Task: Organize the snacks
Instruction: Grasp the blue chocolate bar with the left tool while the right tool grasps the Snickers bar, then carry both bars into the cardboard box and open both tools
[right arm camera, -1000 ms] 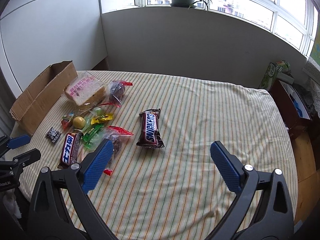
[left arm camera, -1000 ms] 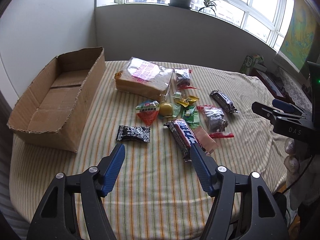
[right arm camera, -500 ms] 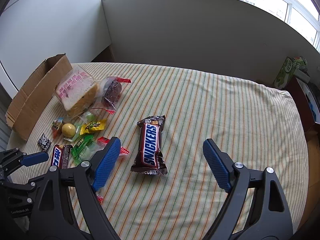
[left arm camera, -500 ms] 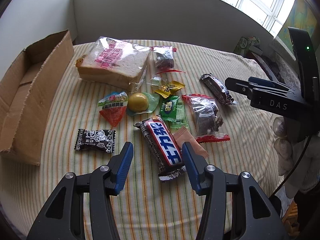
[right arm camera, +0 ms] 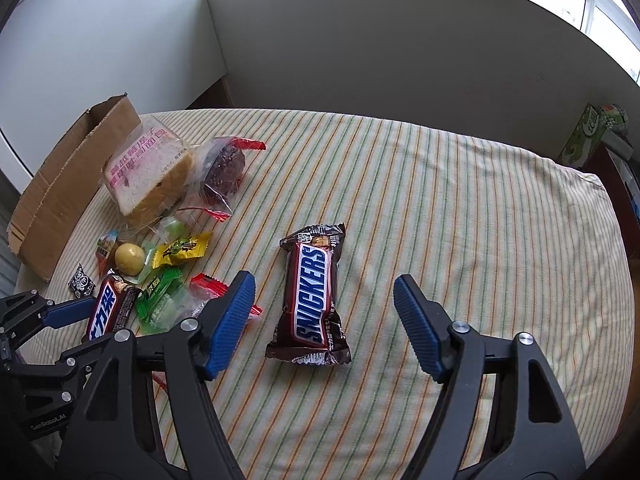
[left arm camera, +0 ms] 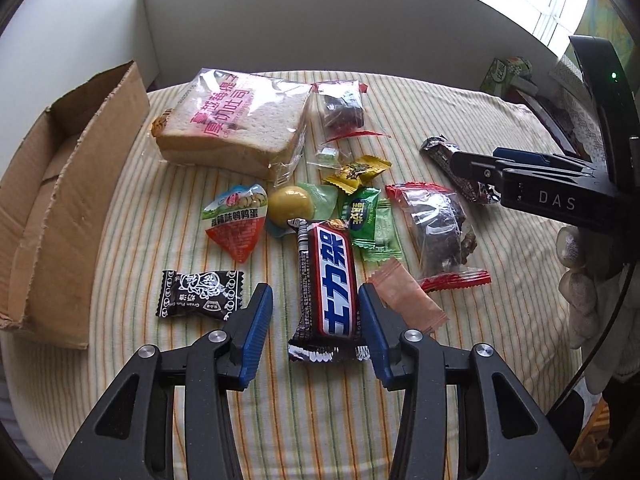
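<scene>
The worktop [right arm camera: 460, 208] carries a ribbed cloth striped in green, orange and cream. At its left edge lies an open corrugated cardboard box [left arm camera: 60, 216] with rough torn flaps. Beside it sits a clear-bagged slab of sliced bread [left arm camera: 236, 124] printed in pink, then a loose cluster of small glossy packets, among them a black crimped sweet wrapper [left arm camera: 198, 294].

The left gripper [left arm camera: 316, 316] points steeply down. Its ribbed blue fingers [left arm camera: 256, 328] straddle the near end of a brown chocolate bar with Chinese lettering [left arm camera: 332, 284]. The right finger is touching or nearly touching the wrapper edge. The left finger stands clear of it, so the bar is not yet pinched. The jaws have just been closing.

The right gripper [right arm camera: 320, 320] is likewise angled down. Its fingers [right arm camera: 228, 320] are spread wide on either side of a brown foil Snickers bar [right arm camera: 314, 300]. That bar lies alone, apart from the cluster, and neither finger touches it. These jaws have also just been closing. A white-gloved hand [left arm camera: 580, 280] holds this gripper, as seen in the left wrist view.

Against the frames a second ago, both grippers are lower and nearer their bars, and both openings are narrower. The snacks lie where they lay.
</scene>
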Demonstrator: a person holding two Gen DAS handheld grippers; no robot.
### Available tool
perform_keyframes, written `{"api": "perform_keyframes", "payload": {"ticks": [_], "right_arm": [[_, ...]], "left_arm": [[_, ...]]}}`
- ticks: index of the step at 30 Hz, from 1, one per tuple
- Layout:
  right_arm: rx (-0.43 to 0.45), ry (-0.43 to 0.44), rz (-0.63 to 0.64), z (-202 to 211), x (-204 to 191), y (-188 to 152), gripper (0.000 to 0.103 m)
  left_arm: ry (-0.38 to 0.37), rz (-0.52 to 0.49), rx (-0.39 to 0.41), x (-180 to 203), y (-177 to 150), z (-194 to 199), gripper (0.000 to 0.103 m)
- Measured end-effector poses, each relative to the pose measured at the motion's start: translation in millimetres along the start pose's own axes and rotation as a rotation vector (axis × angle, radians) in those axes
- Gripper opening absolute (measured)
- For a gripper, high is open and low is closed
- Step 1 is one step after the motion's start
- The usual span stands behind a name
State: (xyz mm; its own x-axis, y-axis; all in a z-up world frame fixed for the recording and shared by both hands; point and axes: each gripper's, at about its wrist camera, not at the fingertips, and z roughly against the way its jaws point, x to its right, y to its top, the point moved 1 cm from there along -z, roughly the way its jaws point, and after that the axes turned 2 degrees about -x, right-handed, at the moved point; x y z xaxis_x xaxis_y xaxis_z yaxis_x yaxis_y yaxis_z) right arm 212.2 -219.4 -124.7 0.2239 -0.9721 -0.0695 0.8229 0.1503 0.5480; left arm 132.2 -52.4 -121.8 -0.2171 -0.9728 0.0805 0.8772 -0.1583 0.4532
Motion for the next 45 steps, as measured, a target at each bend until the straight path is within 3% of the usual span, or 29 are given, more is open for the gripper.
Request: {"api": "perform_keyframes", "payload": {"ticks": [3,5,8,10,13,15,24,31,45], "right_arm": [[-0.016,-0.009,0.008,-6,-1,1,0.073],[-0.032,-0.012,0.011,-11,-2,2,0.06],[-0.054,-0.016,0.01,-17,-1,3,0.051],[-0.051,-0.022,0.014,-17,-1,3,0.046],[-0.054,-0.017,0.005,-15,-1,3,0.032],[-0.057,-0.006,-0.009,-12,2,-1,0.03],[-0.033,0.005,-0.053,10,4,-19,0.03],[0.041,0.002,-0.022,56,-14,-22,0.03],[0.152,0.122,0.135,102,-124,15,0.03]], "left_arm": [[0.005,-0.002,0.0,0,3,-6,0.043],[0.008,-0.013,0.011,1,5,-6,0.042],[0.01,-0.024,0.015,0,6,-7,0.027],[0.005,-0.027,0.02,0,6,-7,0.027],[0.005,-0.017,0.027,0,7,-7,0.027],[0.002,-0.008,0.032,-3,5,-5,0.027],[-0.016,0.005,0.06,-10,-10,14,0.027],[-0.031,0.023,0.114,-25,-15,44,0.027],[0.082,0.13,0.225,-117,-10,101,0.027]]}}
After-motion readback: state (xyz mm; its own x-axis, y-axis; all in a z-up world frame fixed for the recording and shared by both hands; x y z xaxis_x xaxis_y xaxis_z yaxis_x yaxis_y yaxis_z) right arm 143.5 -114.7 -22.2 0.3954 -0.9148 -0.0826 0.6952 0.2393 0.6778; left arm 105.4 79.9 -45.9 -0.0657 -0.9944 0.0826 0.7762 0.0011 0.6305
